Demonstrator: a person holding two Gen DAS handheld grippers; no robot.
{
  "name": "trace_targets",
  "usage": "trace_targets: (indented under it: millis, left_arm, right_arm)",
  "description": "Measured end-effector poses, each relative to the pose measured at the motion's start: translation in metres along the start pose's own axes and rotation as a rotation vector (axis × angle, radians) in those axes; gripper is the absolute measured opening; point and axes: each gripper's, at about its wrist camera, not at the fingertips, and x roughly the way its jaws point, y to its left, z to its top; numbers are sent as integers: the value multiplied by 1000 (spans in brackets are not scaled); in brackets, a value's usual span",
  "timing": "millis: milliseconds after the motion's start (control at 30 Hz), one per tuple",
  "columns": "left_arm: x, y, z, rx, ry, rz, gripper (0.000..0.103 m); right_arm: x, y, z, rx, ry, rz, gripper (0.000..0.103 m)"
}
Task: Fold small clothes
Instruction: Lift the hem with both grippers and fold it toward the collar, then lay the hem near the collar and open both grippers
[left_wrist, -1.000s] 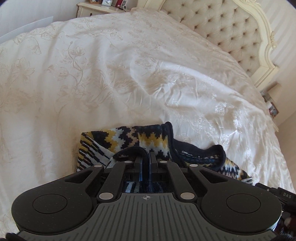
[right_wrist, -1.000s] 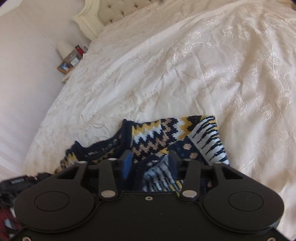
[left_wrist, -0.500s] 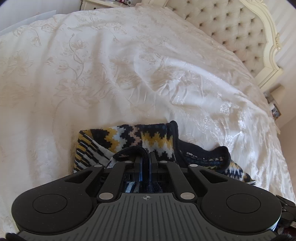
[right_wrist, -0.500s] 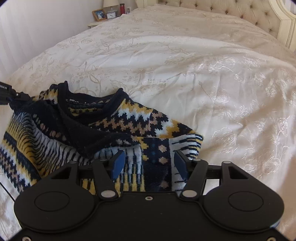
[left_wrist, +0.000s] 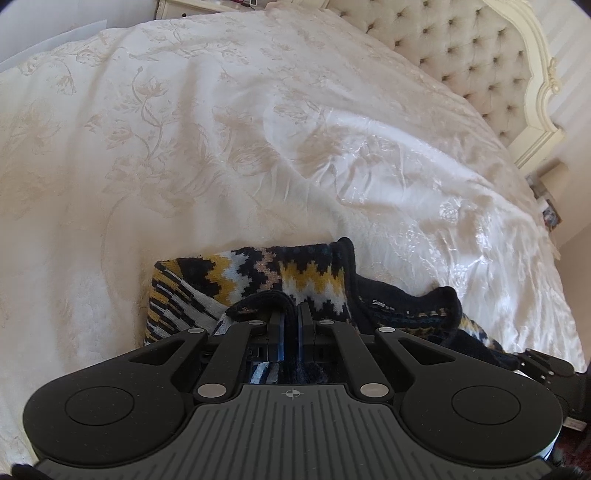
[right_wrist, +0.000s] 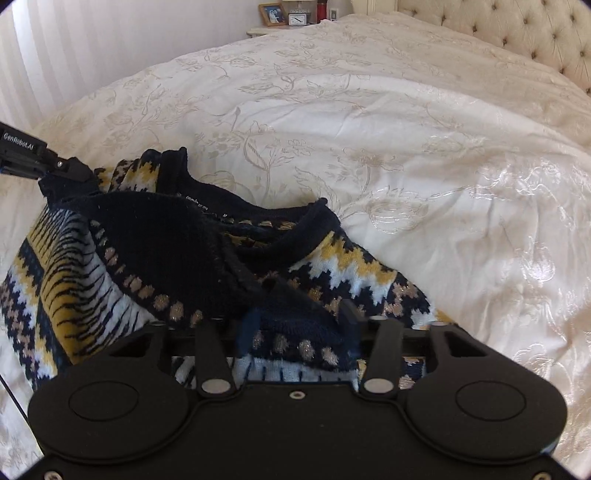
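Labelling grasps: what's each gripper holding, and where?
Left gripper: shut on the sweater's dark ribbed edge. Right gripper: jaws open around a cuff, not clamped.

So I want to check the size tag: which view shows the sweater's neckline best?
The right wrist view: the sweater's neckline lies open, label print visible. The left wrist view shows only part of that collar, mostly behind the gripper body.

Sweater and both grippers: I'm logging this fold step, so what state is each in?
Sweater: rumpled on the bedspread, partly folded over itself, neckline open.
Left gripper: shut on a dark edge of the sweater.
Right gripper: open, a sweater fold between its fingers.
Bedspread: spread out, lightly creased.
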Motion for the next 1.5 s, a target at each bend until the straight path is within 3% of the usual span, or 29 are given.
trace_targets:
  millis: [33,200,367,467,600,633,733,967,1100,1267,1367,1433,1500]
  left_arm:
    - [0,0,0,-2,0,0,6]
    - [-6,0,-1,-38,0,1,6]
    - [-18,-6,9,-48,-25,-9,6]
    - [-3,-10,19,-44,0,8,10]
    - [21,-14,24,-15,55,86,18]
    - [20,-13,25,-22,44,97,25]
    - [9,-10,26,-23,-2,116,27]
    - [-11,-13,15,105,16,156,31]
    - [-17,-24,-6,197,37,137,32]
    - [-7,-43,-46,416,126,139,33]
    - [0,-37,-68,462,214,167,33]
    - [6,-26,-81,476,278,203,33]
    - [1,-17,-88,477,270,194,33]
  right_arm:
    - [1,0,1,17,8,-5,19]
    - [-22,-5,0,141,-45,-11,10]
    - [-50,-17,5,250,-122,-65,10]
    - [-30,-27,12,263,-71,-91,10]
    - [9,-34,13,265,38,-131,11]
    - [14,-35,13,269,48,-137,14]
    - [19,-36,13,284,51,-152,15]
    - [19,-34,15,277,55,-187,11]
    - [20,-35,19,285,57,-234,10]
    - [19,-46,24,335,69,-272,10]
    - [1,-39,27,322,14,-248,20]
    - [-12,-26,26,283,-9,-231,20]
    - [-22,-10,23,261,-22,-204,20]
